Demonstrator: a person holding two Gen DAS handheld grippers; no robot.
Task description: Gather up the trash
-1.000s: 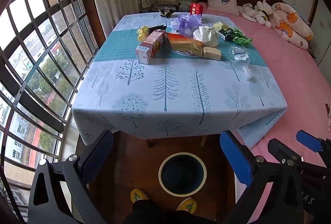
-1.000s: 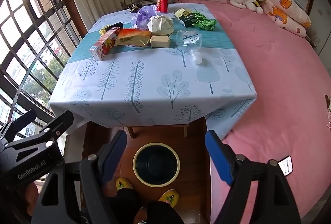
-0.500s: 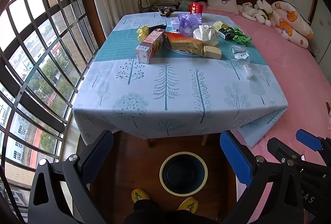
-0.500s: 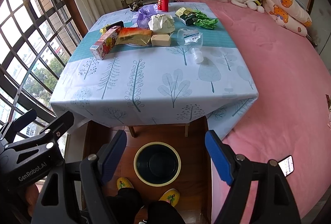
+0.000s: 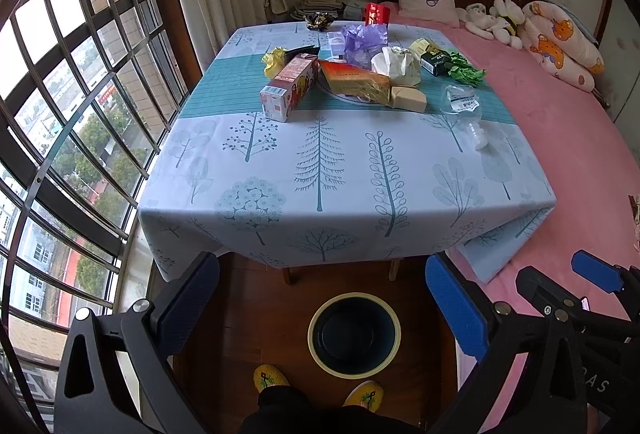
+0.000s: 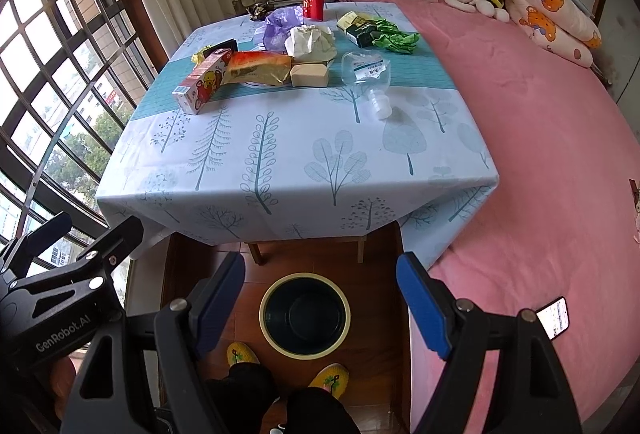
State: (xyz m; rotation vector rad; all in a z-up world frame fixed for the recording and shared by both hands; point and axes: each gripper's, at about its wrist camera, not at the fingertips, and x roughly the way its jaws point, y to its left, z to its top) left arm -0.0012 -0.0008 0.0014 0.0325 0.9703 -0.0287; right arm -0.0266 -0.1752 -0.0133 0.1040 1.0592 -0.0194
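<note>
Trash lies across the far half of the table: a red carton, an orange wrapper, a beige block, a clear plastic bottle, white crumpled paper, a purple bag, green wrapper. A dark bin with a cream rim stands on the floor before the table; it also shows in the right wrist view. My left gripper and right gripper are open and empty, held above the bin, short of the table's near edge.
A pink bed with pillows and plush toys runs along the right. Barred windows fill the left. A phone lies on the bed. The person's yellow slippers stand next to the bin.
Both grippers have shifted only slightly; the view has drifted a little. Nothing was taken hold of or moved on the table.
</note>
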